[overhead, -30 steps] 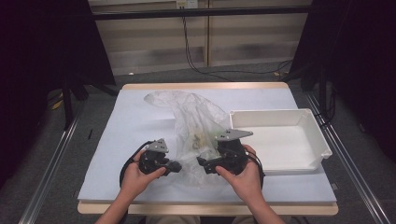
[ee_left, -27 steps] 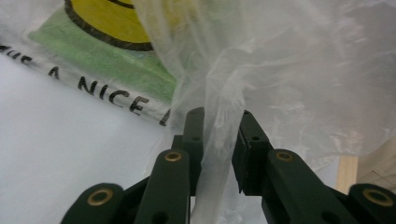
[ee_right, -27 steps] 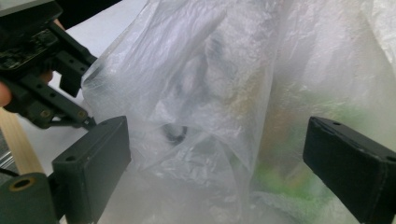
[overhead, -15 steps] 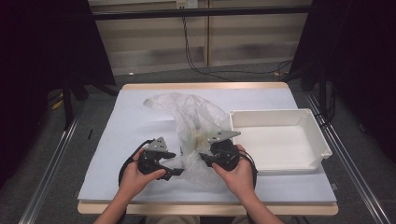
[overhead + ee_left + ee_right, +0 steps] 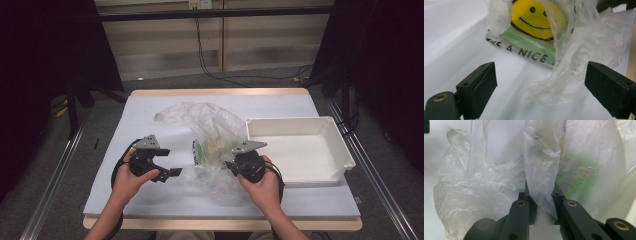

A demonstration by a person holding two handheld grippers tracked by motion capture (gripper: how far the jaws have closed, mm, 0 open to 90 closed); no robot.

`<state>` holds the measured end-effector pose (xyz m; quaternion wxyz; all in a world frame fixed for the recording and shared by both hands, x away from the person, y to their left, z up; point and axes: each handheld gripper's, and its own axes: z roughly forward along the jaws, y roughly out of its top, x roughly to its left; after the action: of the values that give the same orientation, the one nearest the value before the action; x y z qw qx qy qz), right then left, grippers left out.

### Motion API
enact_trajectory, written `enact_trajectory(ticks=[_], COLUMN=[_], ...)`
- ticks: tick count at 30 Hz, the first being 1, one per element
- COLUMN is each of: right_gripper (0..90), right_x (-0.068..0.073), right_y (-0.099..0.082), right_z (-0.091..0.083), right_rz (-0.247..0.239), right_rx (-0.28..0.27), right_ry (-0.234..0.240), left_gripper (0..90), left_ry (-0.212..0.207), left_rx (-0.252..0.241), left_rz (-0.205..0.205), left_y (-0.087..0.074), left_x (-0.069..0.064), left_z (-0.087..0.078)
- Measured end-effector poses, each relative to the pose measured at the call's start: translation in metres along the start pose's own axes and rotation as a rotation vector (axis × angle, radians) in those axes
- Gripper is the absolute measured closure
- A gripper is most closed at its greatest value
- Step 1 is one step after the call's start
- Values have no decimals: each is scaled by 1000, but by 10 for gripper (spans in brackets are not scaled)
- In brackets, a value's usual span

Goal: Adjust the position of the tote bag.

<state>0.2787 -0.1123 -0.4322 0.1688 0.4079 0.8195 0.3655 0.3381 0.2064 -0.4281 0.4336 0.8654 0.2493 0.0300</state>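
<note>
- Pale blue sheeting covers a wood-edged table [image 5: 150, 107], set on a grey floor before beige panels, with dark curtains at either side.
- Centre of the table: a crumpled clear plastic bag [image 5: 210, 135] lies spread from mid-table toward the person's edge. Through the film a printed inner packet [image 5: 199, 151] shows, with a green band in the high view.
- Left gripper view: the same packet [image 5: 534, 27] bears a yellow smiling face above a green strip and the black letters "A NICE"; loose bag film [image 5: 579, 57] drapes in front of and beside it.
- Right of the bag: a white rectangular tray [image 5: 300, 150] stands on the sheet, just beside the bag's edge.
- Left gripper [image 5: 172, 171], held in the person's left hand [image 5: 131, 179], sits near the bag's lower left margin. Its jaws stand wide apart in its own view, with nothing between them; the bag film lies ahead, apart from both pads.
- Right gripper [image 5: 229, 165], held in the person's right hand [image 5: 262, 186], lies at the bag's right side, between bag and tray.
- Right gripper view: the jaws are drawn nearly together on a gathered fold of the bag film [image 5: 541, 170], which rises from between the fingers [image 5: 520, 213]; a blurred green patch shows through the plastic beyond.
</note>
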Motion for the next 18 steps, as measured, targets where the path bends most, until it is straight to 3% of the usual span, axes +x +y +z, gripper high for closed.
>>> enact_trajectory(ticks=[2,3,5,6,8,10,13,14,18], right_gripper=[818,817,815,814,814,814,813,812,808], right_x=[0,0,0,1,1,0,0,0,0], right_y=[-1,-1,-1,-1,-1,-1,-1,-1,1], right_z=[0,0,0,0,-1,0,2,3,5], right_rz=[11,12,10,3,1,2,6,3,-5], right_rx=[4,6,1,3,0,3,4,8,3], right_ry=[1,1,1,-1,2,6,12,12,21], left_gripper=[74,73,58,68,91,146,200,219,244], left_ry=[8,16,-3,2,50,37,74,68,103], left_rx=[31,25,37,36,76,54,37,7,25], left_rz=[24,32,12,20,68,69,97,97,117], left_y=[2,2,4,5,8,10,14,14,22], left_x=[2,2,5,5,8,10,15,17,25], left_z=[9,15,27,31,39,43,53,56,66])
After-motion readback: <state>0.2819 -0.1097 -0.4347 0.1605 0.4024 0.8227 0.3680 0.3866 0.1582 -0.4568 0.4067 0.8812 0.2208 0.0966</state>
